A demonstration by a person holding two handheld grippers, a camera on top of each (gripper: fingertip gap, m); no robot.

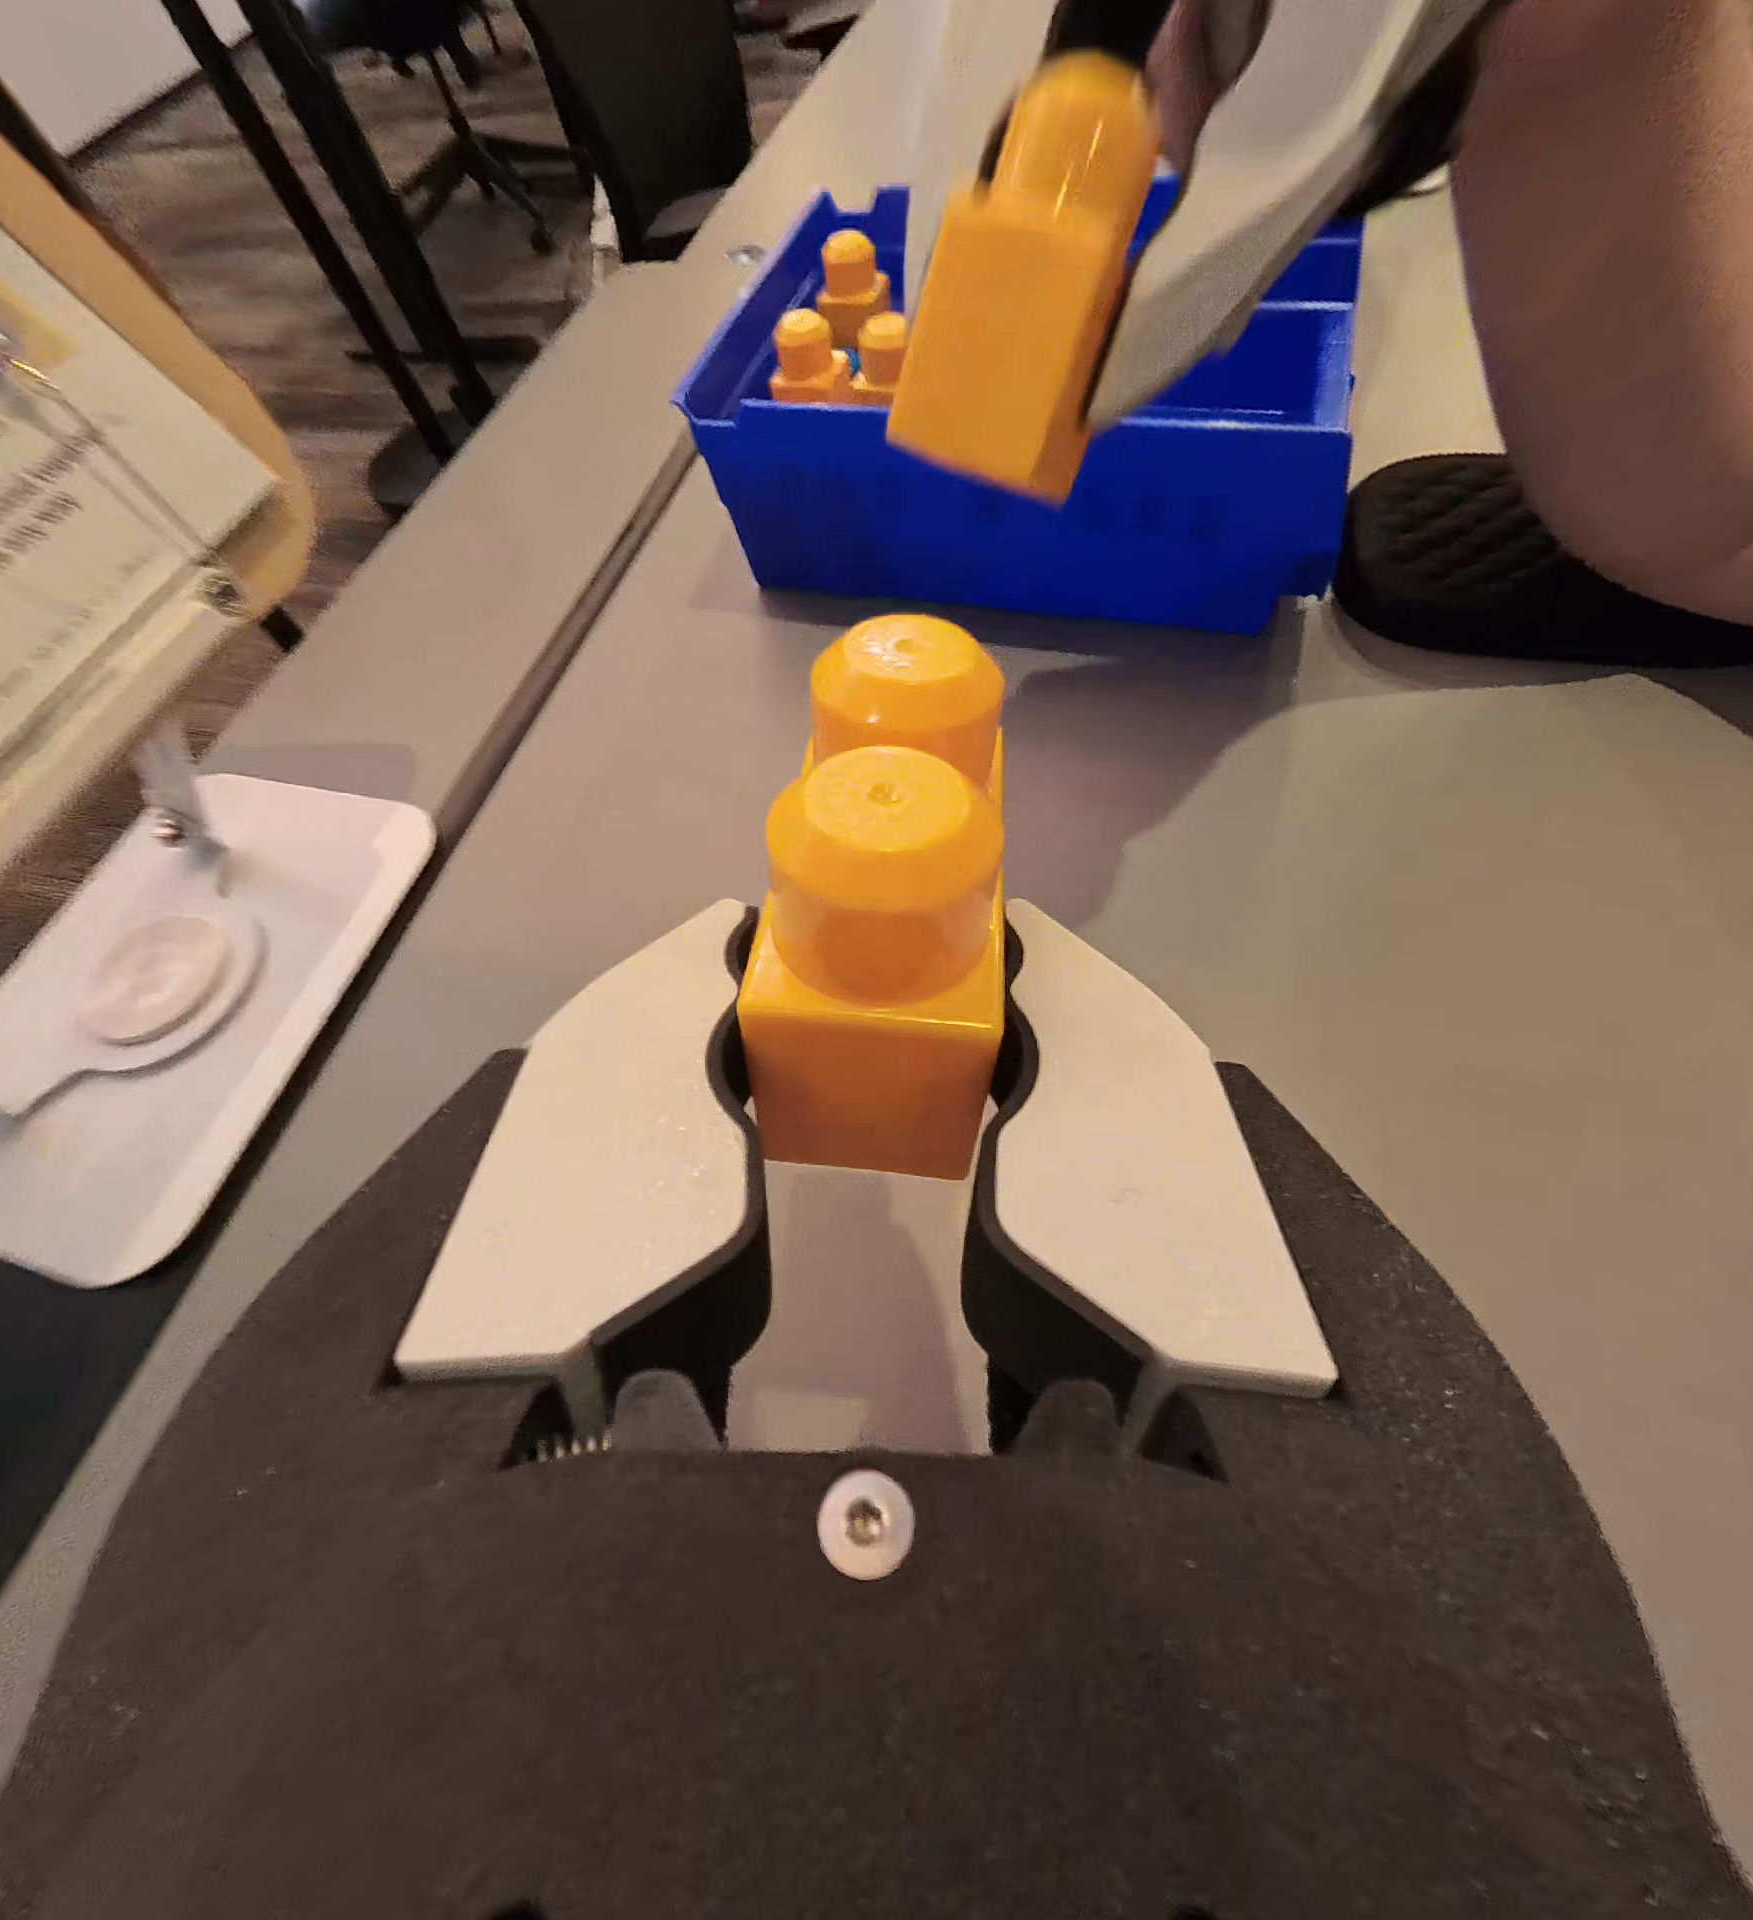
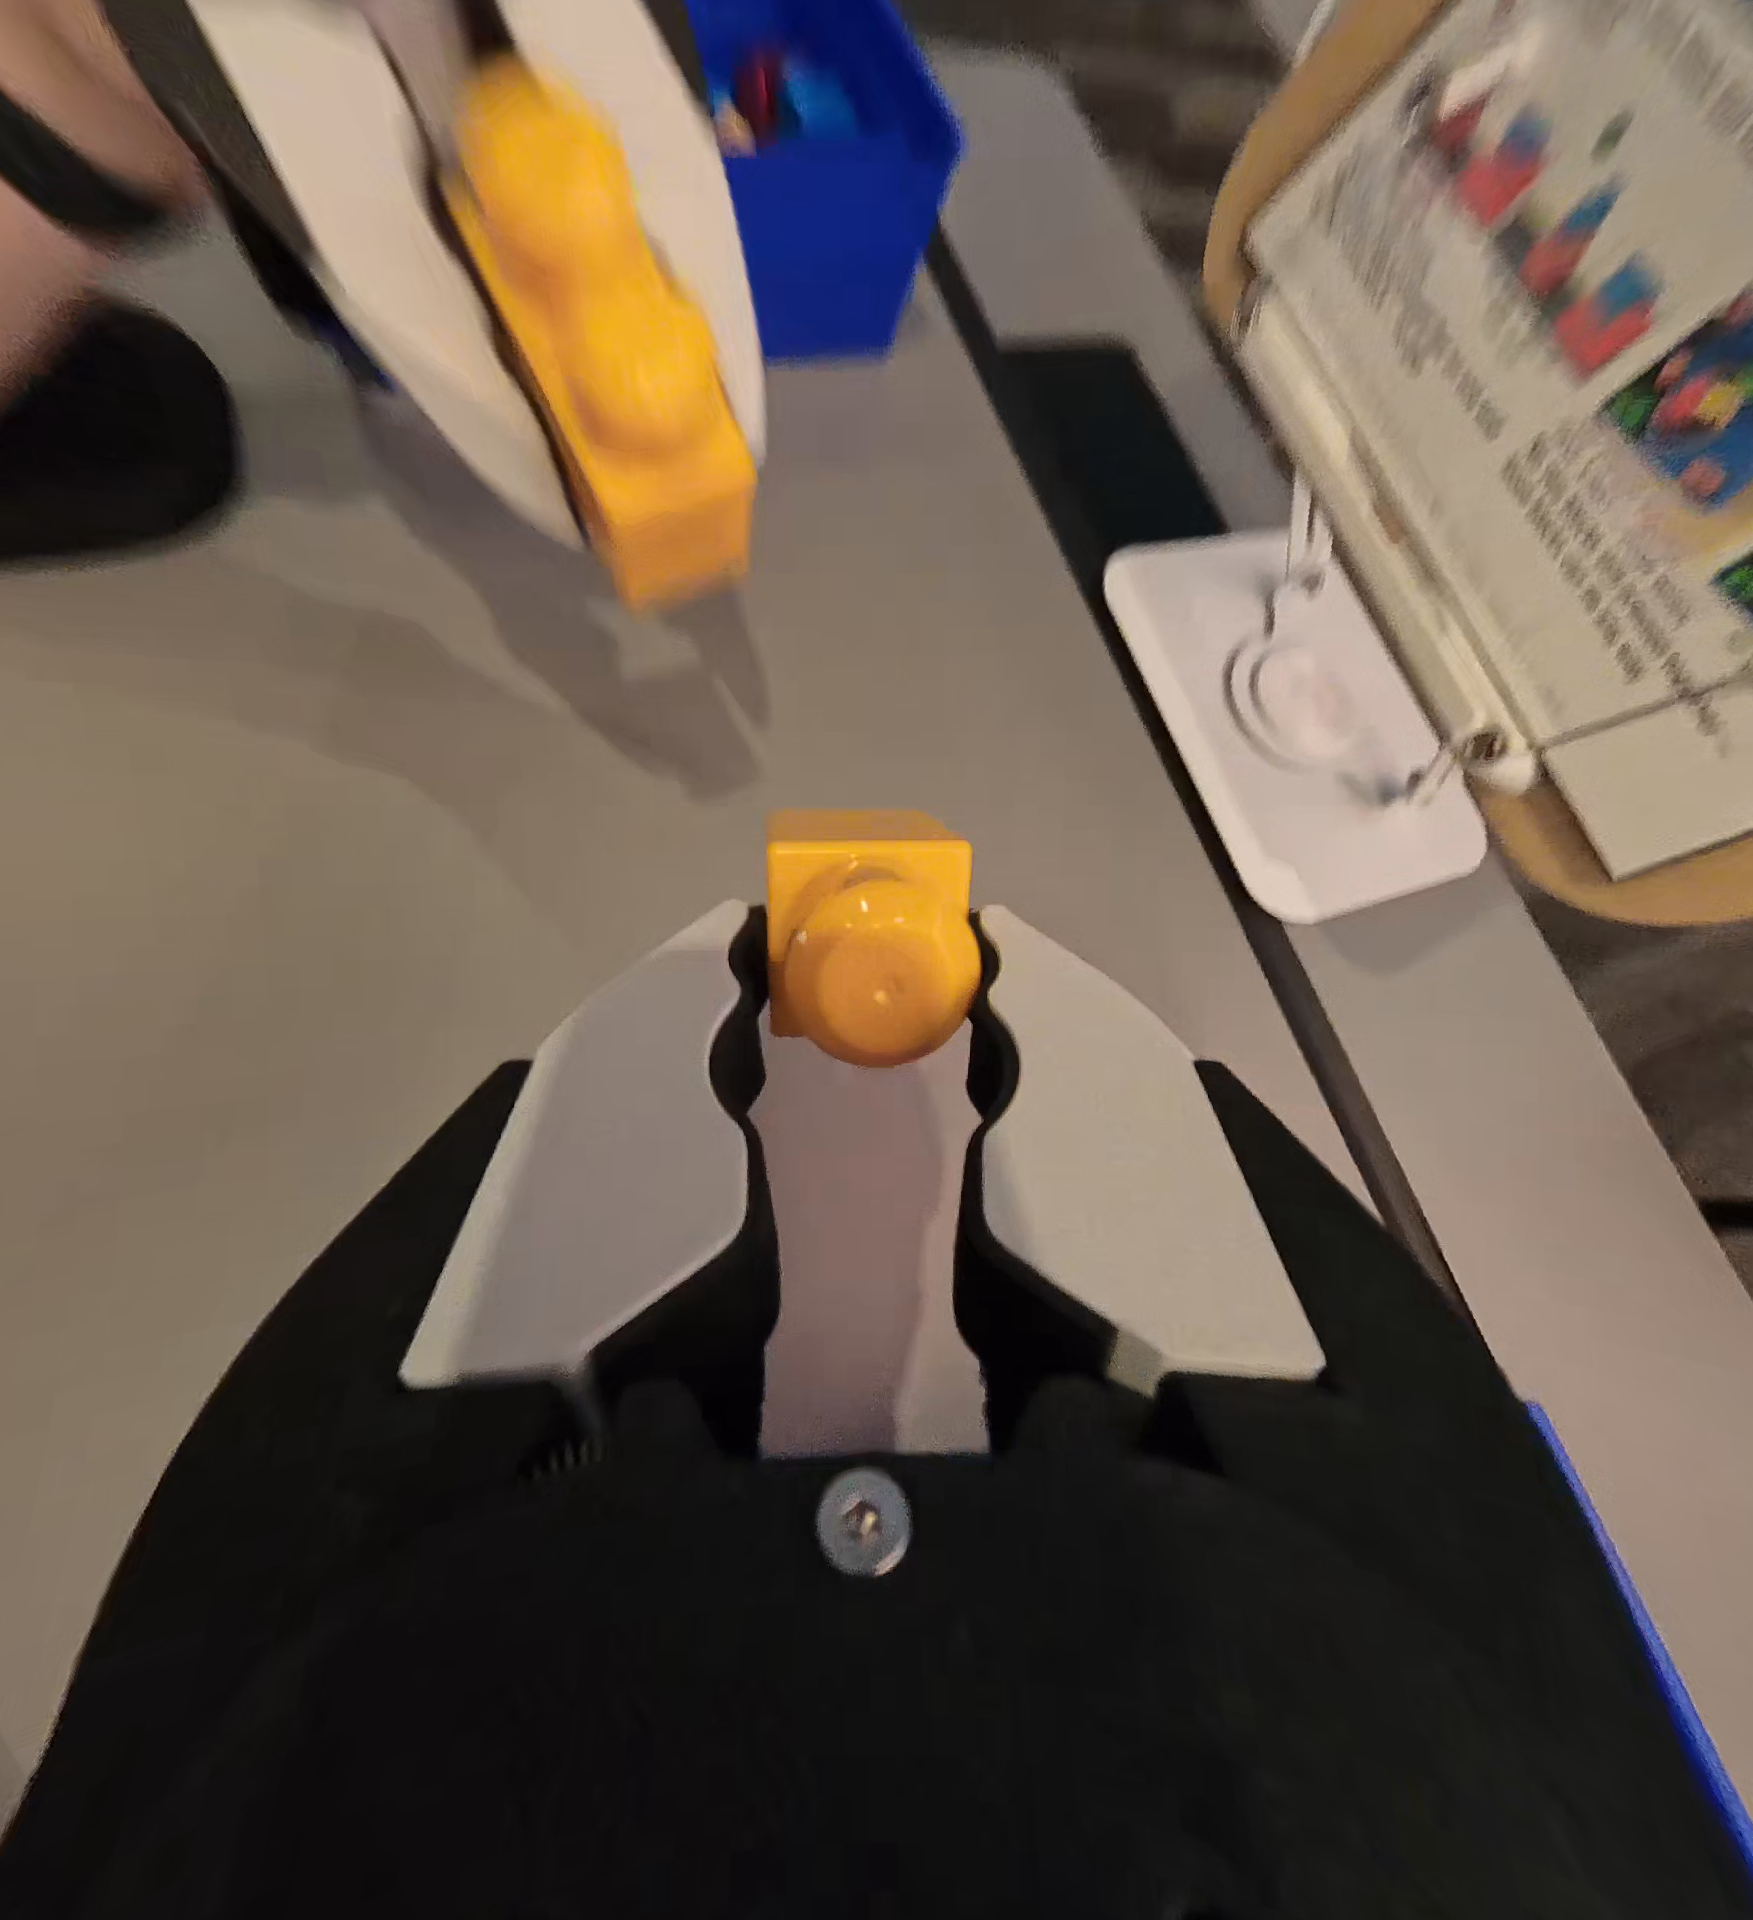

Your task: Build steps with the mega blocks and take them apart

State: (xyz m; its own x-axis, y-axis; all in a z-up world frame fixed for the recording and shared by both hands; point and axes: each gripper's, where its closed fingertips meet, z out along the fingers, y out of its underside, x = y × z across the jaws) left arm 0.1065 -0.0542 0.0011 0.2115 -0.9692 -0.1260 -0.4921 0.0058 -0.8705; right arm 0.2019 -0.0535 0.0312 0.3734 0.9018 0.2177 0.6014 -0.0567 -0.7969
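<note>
My left gripper [image 1: 874, 935] is shut on an orange two-stud block [image 1: 877, 997] and holds it upright just above the grey table [image 1: 1371, 935]. It also shows in the right wrist view [image 2: 602, 343] at the upper left, blurred. My right gripper [image 2: 867, 920] is shut on an orange one-stud block [image 2: 872, 935], with the stud pointing back at the camera. In the left wrist view this block [image 1: 1023, 312] hangs tilted above the blue bin [image 1: 1038, 520], apart from the two-stud block.
The blue bin holds more orange blocks [image 1: 841, 332] in its left compartment. A black wrist rest [image 1: 1495, 561] lies right of the bin under a person's forearm [image 1: 1641, 312]. A sheet holder with printed pages [image 2: 1537, 416] on a white base [image 2: 1298, 727] stands at the table's side edge. Tip to tip, the grippers are about 11 cm apart.
</note>
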